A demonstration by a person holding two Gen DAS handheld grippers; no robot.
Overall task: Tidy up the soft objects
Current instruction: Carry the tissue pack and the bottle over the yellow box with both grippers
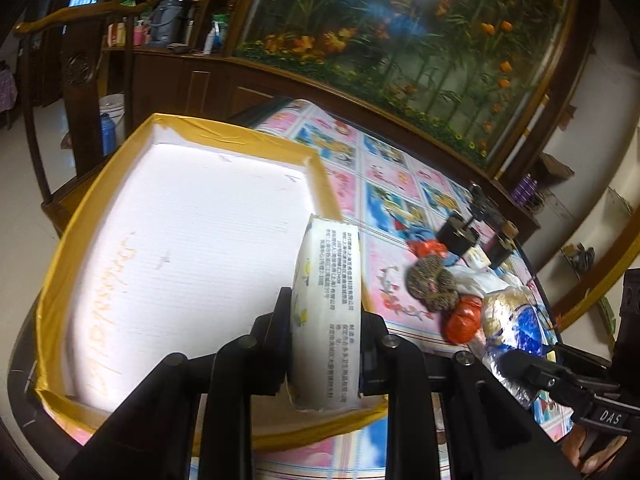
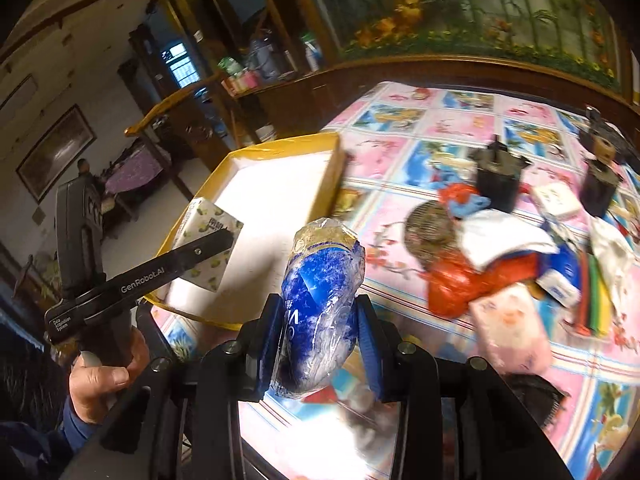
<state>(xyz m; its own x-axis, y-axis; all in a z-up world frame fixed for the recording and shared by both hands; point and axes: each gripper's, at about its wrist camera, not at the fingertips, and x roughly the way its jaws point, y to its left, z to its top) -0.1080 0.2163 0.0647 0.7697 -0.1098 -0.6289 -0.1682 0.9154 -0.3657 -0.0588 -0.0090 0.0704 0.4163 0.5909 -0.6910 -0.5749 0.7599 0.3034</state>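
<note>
Carrying step in hand, judged from both loads aloft: 2 soft packs on the way to the tray. Nearest, in the left hand-held gripper (image 1: pixel 326 344), a white tissue pack (image 1: pixel 326 312) clamped edge-on between nearly closed fingers, hanging over the near right corner of the yellow-rimmed tray (image 1: pixel 60 248). In the right hand-held gripper (image 2: pixel 316 344), a blue-and-clear wrapped pack (image 2: pixel 320 300) squeezed between the blue pads (image 2: pixel 368 344), jaws partly closed around it, poised above the tabletop (image 2: pixel 420 152) with the tray ahead and to its left. Next, probably: lower each pack onto the white tray floor, side by side, then ease the fingers apart; care needed to keep both grippers from colliding. Farther right of both grippers, well apart from the tray: a heap of soft things, among them a red bag (image 2: pixel 460 280) and a pink pack (image 2: pixel 508 332), not yet sorted.
</note>
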